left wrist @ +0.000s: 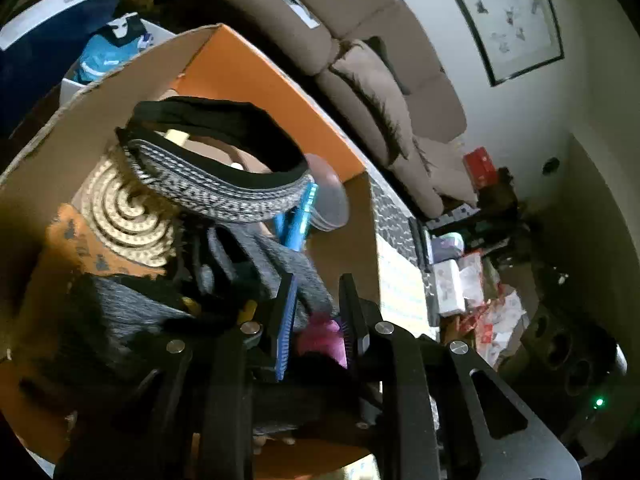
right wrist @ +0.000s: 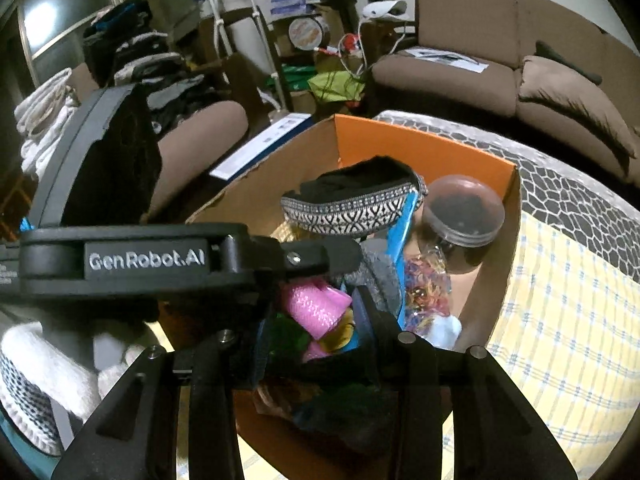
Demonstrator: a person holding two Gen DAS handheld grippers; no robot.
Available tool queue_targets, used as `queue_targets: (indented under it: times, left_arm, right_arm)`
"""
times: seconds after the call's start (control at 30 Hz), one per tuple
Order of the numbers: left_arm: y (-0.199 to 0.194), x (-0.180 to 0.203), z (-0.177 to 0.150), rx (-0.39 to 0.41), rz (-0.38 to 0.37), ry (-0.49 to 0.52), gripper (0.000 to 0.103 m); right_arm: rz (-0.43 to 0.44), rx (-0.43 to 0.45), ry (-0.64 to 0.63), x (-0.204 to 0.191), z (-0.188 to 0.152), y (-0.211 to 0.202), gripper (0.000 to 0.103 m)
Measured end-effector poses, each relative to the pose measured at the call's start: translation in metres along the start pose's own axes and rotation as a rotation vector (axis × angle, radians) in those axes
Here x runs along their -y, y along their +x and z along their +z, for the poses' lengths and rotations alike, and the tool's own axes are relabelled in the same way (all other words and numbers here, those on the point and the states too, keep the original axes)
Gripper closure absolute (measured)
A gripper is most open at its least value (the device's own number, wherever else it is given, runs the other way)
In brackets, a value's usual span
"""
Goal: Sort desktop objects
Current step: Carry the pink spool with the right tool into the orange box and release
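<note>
An open cardboard box (left wrist: 260,72) (right wrist: 424,140) with orange sides holds mixed items. A black and white patterned band (left wrist: 224,196) (right wrist: 352,216) lies on top, by a blue pen (left wrist: 300,216), a spiral mat (left wrist: 128,216), grey knit cloth (left wrist: 280,256) and a clear round jar (right wrist: 464,212). A pink ribbed piece (left wrist: 324,336) (right wrist: 316,308) lies low in the box. My left gripper (left wrist: 320,320) is open, its fingers on either side of the pink piece. My right gripper (right wrist: 316,336) is open around the same pink piece. The left gripper's body (right wrist: 144,260) crosses the right wrist view.
The box stands on a table with a yellow checked cloth (right wrist: 560,320) over a dark hexagon-patterned cover (right wrist: 560,184). A brown sofa (right wrist: 500,68) (left wrist: 360,40) stands behind. Folded white towels (right wrist: 44,372) lie at the left. Packets and clutter (left wrist: 472,280) sit past the table's end.
</note>
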State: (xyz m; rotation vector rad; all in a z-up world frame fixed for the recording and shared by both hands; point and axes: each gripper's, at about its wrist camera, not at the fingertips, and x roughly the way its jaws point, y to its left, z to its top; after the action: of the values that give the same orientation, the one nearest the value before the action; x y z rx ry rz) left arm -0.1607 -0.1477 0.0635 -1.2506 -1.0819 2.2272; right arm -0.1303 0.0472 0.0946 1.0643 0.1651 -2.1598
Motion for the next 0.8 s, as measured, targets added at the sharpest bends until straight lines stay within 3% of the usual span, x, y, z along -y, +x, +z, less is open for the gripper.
queue_targets:
  times: [0.13, 0.27, 0.6, 0.8]
  left_arm:
    - [-0.004, 0.001, 0.001, 0.013, 0.028, 0.017, 0.084]
    - [-0.012, 0.009, 0.0, 0.03, 0.069, 0.059, 0.084]
    - [-0.033, 0.043, -0.019, 0.089, 0.27, 0.235, 0.053]
    - [-0.06, 0.051, -0.045, 0.169, 0.296, 0.31, 0.034]
  right_arm:
    - [-0.014, 0.016, 0.023, 0.005, 0.002, -0.006, 0.045]
    - [-0.027, 0.053, 0.062, 0.017, 0.003, -0.022, 0.042]
    - [-0.158, 0.06, 0.148, 0.038, -0.017, -0.054, 0.028]
    - [-0.196, 0.05, 0.193, 0.042, -0.047, -0.069, 0.014]
